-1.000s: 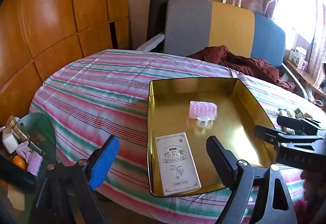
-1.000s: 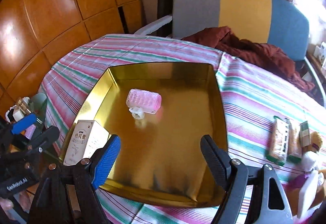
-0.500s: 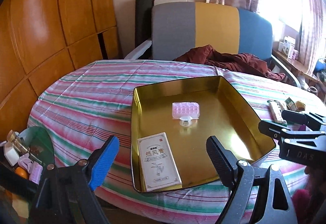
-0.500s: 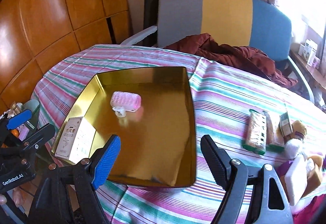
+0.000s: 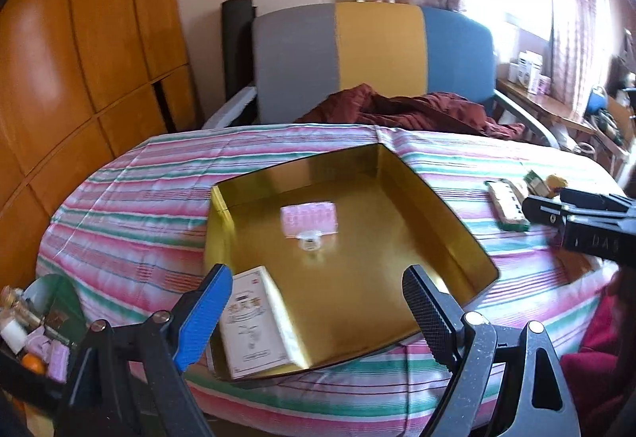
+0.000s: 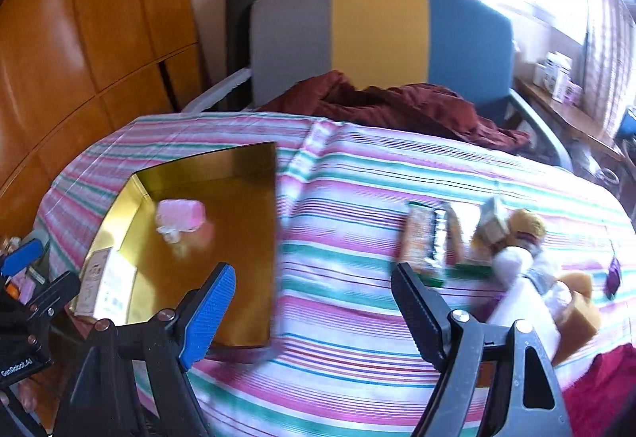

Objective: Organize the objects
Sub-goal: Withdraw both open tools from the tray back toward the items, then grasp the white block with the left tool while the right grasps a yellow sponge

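Observation:
A gold metal tray (image 5: 445, 214) (image 6: 127, 198) lies on the striped table. Inside it are a pink studded case (image 5: 309, 216) (image 6: 181, 216) with a small white piece in front, and a white printed box (image 5: 254, 321) (image 6: 105, 284) at the near left corner. My left gripper (image 5: 314, 309) hovers open over the tray's near edge, nothing between its fingers. My right gripper (image 6: 312, 307) stands open above the cloth right of the tray. A cluster of snack packets (image 6: 431, 238) (image 5: 507, 204), a plush toy (image 6: 528, 226) and a white bottle (image 6: 528, 302) lies at the right.
A grey, yellow and blue chair (image 5: 377, 55) with a maroon cloth (image 5: 405, 111) stands behind the table. Wooden panelling (image 5: 79, 59) fills the left. A small side stand with bottles and pink items (image 5: 28, 325) sits low at the left. The right gripper's body (image 5: 588, 222) shows in the left view.
Both views have swung right. The tray has slid toward the left of each view, and the packets and plush toy at the right have come into view. Both grippers stayed open.

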### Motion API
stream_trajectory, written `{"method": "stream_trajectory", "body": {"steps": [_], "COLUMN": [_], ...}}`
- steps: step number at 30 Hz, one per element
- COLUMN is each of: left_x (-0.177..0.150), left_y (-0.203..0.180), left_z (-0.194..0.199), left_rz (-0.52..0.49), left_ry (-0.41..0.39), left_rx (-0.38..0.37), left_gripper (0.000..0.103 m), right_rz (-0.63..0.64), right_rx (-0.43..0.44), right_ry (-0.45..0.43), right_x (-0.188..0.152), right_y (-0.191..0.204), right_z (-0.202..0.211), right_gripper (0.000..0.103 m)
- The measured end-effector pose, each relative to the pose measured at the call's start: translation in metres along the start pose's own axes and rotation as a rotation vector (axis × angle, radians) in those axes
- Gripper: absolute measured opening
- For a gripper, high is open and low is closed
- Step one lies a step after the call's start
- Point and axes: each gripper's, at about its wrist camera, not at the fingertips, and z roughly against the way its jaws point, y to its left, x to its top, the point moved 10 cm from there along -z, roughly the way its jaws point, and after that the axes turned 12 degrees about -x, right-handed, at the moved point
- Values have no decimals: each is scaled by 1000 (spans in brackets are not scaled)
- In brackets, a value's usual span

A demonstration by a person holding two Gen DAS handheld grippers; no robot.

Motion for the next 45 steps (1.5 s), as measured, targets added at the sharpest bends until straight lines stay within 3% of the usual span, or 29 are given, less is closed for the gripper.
{"method": "stream_trajectory", "body": {"steps": [14, 20, 23, 26, 33, 41, 45], "left_x": [10, 10, 11, 9, 2, -1, -2], "left_y": [-103, -161, -193, -225, -280, -309, -320], "left_z": [-36, -53, -60, -65, -97, -134, -149], "left_rz": [-173, -230, -271, -286, -220, -171, -141], "left_ry": [67, 127, 146, 173, 275, 353, 384], "left_rx": [-221, -343, -395, -472, -607, -655, -683], "left_gripper": [91, 92, 92, 98, 96, 81, 80], "right_rz": [-297, -473, -545, -635, -773, -817, -809], "right_rx": [-257, -382, -415, -401, -315, -237, -214], "right_ry": [8, 10, 28, 50, 62, 100, 124], "right_x": [-5, -24, -39, -56, -68, -72, -73], "right_y": [-184, -269, -291, -307, -318, -314, -309], "right_z": [7, 9, 4, -4, -8, -20, -26], "right_gripper": [82, 82, 82, 82, 82, 82, 82]}}
